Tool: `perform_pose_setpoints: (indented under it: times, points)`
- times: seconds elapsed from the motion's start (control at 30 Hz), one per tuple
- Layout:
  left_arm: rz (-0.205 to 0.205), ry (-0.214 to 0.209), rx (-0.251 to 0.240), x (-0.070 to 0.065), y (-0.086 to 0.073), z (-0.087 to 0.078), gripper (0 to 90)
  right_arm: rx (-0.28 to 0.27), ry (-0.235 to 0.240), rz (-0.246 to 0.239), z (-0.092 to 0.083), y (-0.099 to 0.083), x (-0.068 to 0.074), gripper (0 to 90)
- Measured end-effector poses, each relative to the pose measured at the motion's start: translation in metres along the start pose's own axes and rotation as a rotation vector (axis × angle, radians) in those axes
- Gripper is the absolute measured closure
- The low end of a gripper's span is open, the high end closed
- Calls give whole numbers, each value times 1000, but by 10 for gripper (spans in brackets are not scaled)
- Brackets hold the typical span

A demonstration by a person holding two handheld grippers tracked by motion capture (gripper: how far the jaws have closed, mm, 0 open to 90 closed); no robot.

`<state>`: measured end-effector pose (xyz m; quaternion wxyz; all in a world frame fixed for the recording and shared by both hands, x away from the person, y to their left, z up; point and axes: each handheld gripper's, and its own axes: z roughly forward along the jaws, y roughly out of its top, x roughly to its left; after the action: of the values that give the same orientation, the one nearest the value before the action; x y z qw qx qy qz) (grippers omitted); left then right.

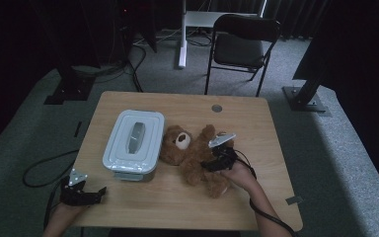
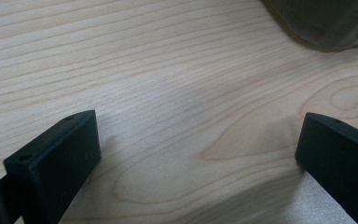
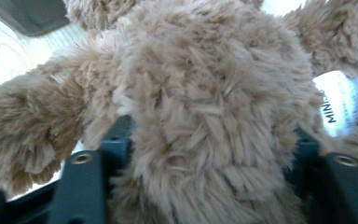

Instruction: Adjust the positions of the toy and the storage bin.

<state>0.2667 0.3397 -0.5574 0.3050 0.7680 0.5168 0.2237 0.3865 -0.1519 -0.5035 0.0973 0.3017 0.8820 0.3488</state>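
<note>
A brown teddy bear (image 1: pixel 192 153) lies on its back in the middle of the wooden table (image 1: pixel 177 202), head next to a grey lidded box (image 1: pixel 133 140). My right gripper (image 1: pixel 217 160) is down on the bear's body. In the right gripper view its jaws stand wide on either side of the furry belly (image 3: pixel 205 93), open, with fur bulging between them; a white tag (image 3: pixel 338 102) shows at the right. My left gripper (image 1: pixel 91 193) hovers open over bare wood at the table's front left corner, nothing between its jaws (image 2: pixel 198 140).
The box's corner (image 2: pixel 321 23) shows at the top right of the left gripper view and at the top left of the right gripper view (image 3: pixel 28 14). A black folding chair (image 1: pixel 242 44) stands beyond the table's far edge. Cables trail on the carpet.
</note>
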Motion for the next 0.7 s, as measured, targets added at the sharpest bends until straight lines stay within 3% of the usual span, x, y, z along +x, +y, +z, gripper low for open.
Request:
perform_pose_setpoints:
  times: [0.17,0.37,0.4,0.7]
  points:
    - [3,-4,-1,0,0,0,6,-10,-57,-24,-2,-1,10,513]
    - [4,-6,-2,-1,0,0,6,-50,-70,-15,-10,-1,14,607]
    - [5,-6,-1,-1,0,0,6,-75,-65,12,-16,-1,13,634]
    - [5,-7,-1,-1,0,0,6,-135,-88,86,-31,-4,6,659]
